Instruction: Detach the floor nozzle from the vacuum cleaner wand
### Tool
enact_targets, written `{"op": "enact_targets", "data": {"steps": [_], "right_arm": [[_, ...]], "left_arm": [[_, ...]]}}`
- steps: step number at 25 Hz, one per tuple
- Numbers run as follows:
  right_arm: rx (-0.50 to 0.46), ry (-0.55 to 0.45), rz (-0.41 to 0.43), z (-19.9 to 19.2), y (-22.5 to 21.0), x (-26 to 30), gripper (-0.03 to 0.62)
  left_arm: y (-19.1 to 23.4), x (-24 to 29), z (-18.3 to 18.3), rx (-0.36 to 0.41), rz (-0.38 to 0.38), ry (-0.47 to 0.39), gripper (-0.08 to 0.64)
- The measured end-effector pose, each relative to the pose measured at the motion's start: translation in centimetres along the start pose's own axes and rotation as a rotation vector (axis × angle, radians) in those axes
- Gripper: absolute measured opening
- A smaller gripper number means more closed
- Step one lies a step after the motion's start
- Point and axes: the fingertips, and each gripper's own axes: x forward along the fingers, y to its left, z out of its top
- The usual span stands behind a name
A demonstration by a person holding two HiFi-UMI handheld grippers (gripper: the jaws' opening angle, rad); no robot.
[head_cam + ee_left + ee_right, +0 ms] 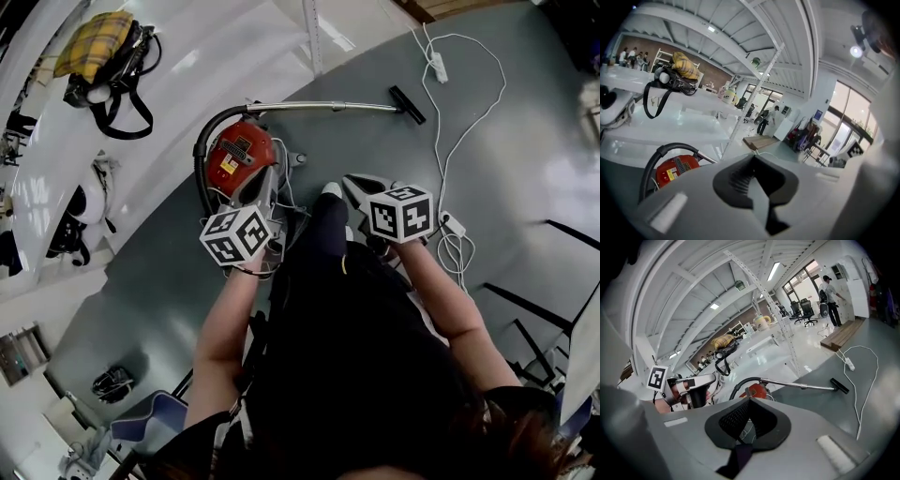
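Stage: you have not started on the joint; neither gripper is near it, so the job now is the approach.
Left gripper (753, 180): its jaws are pressed together with nothing between them, and it is held close to your body beside the red vacuum body (236, 157).
Right gripper (746, 420): also closed tight and empty, and held in front of you.
Floor nozzle (407, 104): the small black head lies on the grey floor (525, 159) at the far end of the chrome wand (328, 107), well apart from both grippers and up at the right of the head view.
Wand: it lies nearly flat, running from the black hose (202, 150) at the vacuum body across to the nozzle.
Before you reach: open both sets of jaws, since closed ones can only push the tube away.
Grip plan: I would put one gripper on the wand just beside the joint and the other on the nozzle's neck, each squarely across the part.
Pull: draw the nozzle straight along the wand's line, with a small twist if it sticks. I cannot see whether the joint has a catch.
Watch: the white cable (459, 122) loops on the floor near the nozzle, so keep your feet and jaws off it.
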Motion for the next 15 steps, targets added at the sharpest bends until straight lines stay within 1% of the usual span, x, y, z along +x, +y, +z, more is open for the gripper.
{"op": "enact_targets", "data": {"steps": [2, 5, 8, 10, 13, 15], "right_arm": [[0.002, 0.004, 0.009, 0.3, -0.3, 0.6, -0.003], [-0.007, 0.027, 0.028, 0.7, -0.3, 1.9, -0.003], [-0.023, 0.059, 0.051, 1.1, 0.1, 3.2, -0.003], [-0.036, 0.079, 0.065, 1.2, 0.4, 4.0, -0.003], [-0.05, 0.104, 0.083, 1.5, 0.7, 5.3, -0.003], [-0.056, 0.115, 0.095, 1.8, 0.9, 6.4, -0.003]], "left_arm": [[0.2, 0.1, 0.4, 0.021, 0.001, -0.007, 0.011], [1.0, 0.3, 0.8, 0.007, 0.015, -0.032, 0.011], [2.5, 0.3, 1.1, -0.044, 0.057, -0.064, 0.011], [3.3, 0.3, 0.9, -0.075, 0.083, -0.065, 0.011], [4.7, 0.1, 0.5, -0.076, 0.131, -0.053, 0.011], [5.7, 0.0, 0.7, -0.057, 0.16, -0.056, 0.011]]}}
